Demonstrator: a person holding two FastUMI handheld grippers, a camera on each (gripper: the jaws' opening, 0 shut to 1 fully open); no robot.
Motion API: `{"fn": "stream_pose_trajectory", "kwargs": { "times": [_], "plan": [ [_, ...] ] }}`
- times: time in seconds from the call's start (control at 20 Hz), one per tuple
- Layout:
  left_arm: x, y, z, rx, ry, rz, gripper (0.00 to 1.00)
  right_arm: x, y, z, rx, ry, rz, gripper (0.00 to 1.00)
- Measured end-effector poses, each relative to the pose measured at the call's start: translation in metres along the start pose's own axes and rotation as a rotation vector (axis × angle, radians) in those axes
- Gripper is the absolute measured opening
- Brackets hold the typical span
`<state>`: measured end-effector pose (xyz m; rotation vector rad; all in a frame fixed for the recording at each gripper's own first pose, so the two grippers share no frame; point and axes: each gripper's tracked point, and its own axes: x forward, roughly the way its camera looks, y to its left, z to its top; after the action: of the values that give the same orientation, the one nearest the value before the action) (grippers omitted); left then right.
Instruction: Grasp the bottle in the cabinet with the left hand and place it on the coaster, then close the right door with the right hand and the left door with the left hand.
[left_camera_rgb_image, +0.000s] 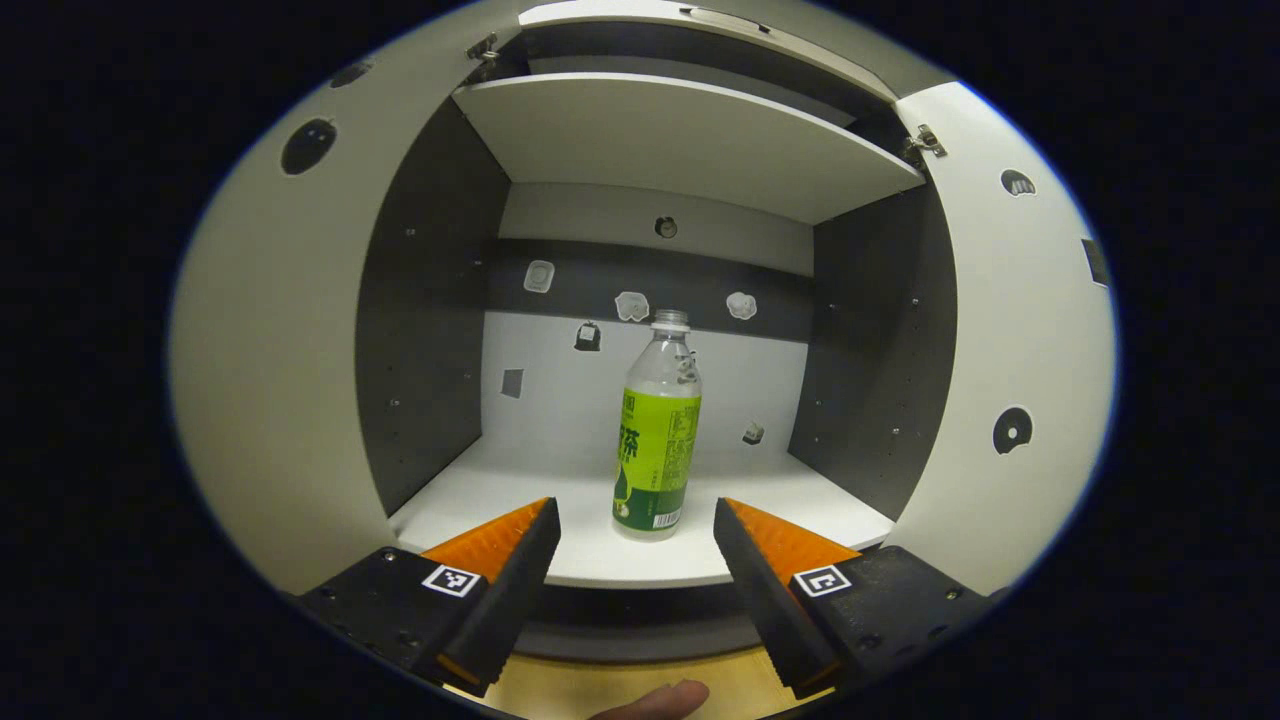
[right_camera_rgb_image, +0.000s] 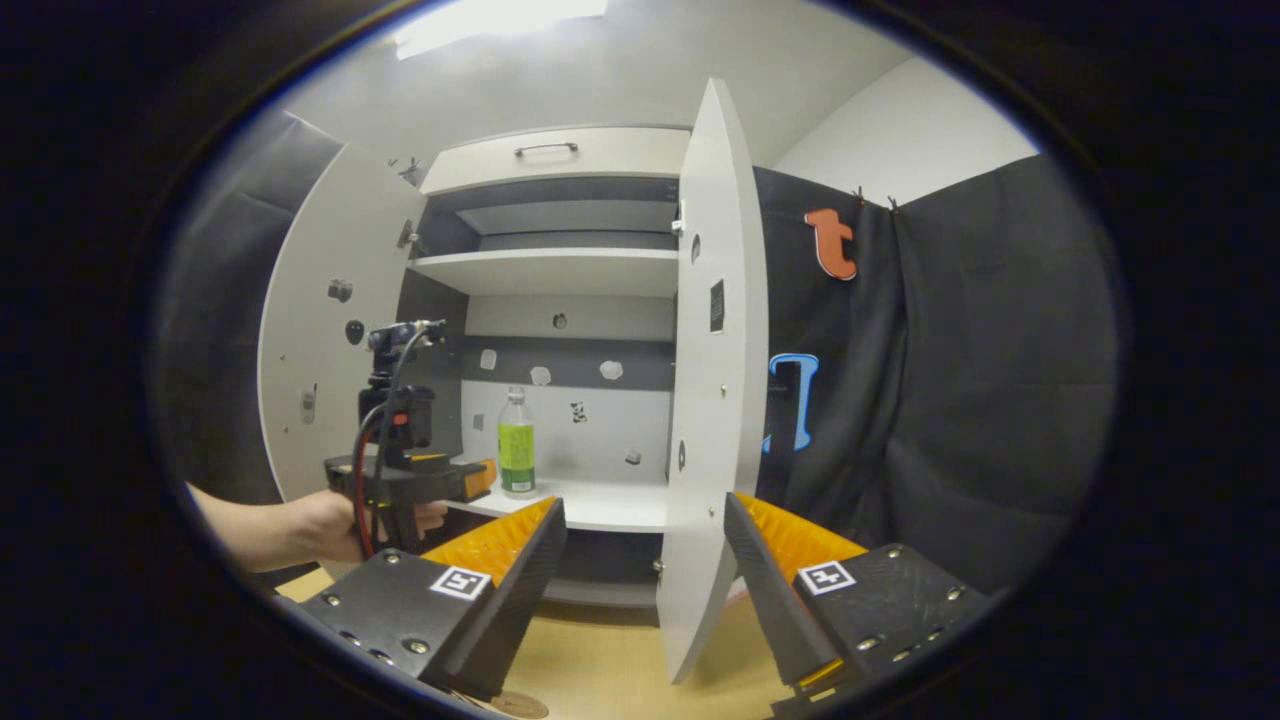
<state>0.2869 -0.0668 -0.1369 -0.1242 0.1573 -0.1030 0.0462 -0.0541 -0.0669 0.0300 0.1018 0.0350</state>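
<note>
So the cabinet (right_camera_rgb_image: 560, 160) sits on a light wooden tabletop (right_camera_rgb_image: 610, 660) in a booth with dark cloth walls, pale ceiling above. Both doors hang open: left door (right_camera_rgb_image: 320, 330) swung out wide, right door (right_camera_rgb_image: 715, 380) edge-on in the right gripper view. That view also catches the person's hand (right_camera_rgb_image: 330, 525) holding the left gripper (right_camera_rgb_image: 480, 478) just in front of the lower shelf's (right_camera_rgb_image: 600, 505) left edge, plus a bit of a round coaster (right_camera_rgb_image: 520, 706) at the tabletop's near edge. The left gripper view looks straight into the cabinet, little stickers on the back wall. The bottle (left_camera_rgb_image: 657, 430) stands upright near the shelf's front edge, about centre: clear plastic, green label, capless by the look of it. Left gripper's jaws are spread wide, holding nothing. Right gripper (right_camera_rgb_image: 645, 520) is wide open too, its jaws either side of the right door's edge, not touching it.
</note>
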Motion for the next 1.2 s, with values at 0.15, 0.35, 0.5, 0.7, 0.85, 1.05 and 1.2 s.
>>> {"fn": "stream_pose_trajectory", "kwargs": {
  "times": [0.15,0.35,0.5,0.7,0.85,1.05,1.2],
  "plan": [
    [0.033,-0.003,0.017,0.076,-0.048,0.012,0.98,-0.005,-0.011,-0.001,-0.002,0.001,-0.018,0.96],
    [0.069,-0.017,0.024,0.082,-0.042,-0.024,0.98,-0.013,-0.024,-0.001,0.001,0.002,-0.047,0.96],
    [0.092,-0.014,0.03,0.081,-0.036,-0.002,0.98,-0.02,-0.033,-0.004,-0.007,0.008,-0.07,0.96],
    [0.111,-0.013,0.03,0.088,-0.037,0.002,0.98,-0.029,-0.035,-0.009,-0.019,0.01,-0.072,0.96],
    [0.106,-0.012,0.029,0.105,-0.019,-0.007,0.8,-0.036,-0.04,-0.012,-0.029,0.011,-0.084,0.96],
    [0.076,-0.012,0.038,0.098,-0.031,-0.03,0.79,-0.04,-0.035,-0.014,-0.006,0.018,-0.081,0.96],
    [0.043,-0.013,0.049,0.08,-0.058,-0.054,0.79,-0.043,-0.03,-0.01,-0.002,0.015,-0.076,0.96]
  ]
}}
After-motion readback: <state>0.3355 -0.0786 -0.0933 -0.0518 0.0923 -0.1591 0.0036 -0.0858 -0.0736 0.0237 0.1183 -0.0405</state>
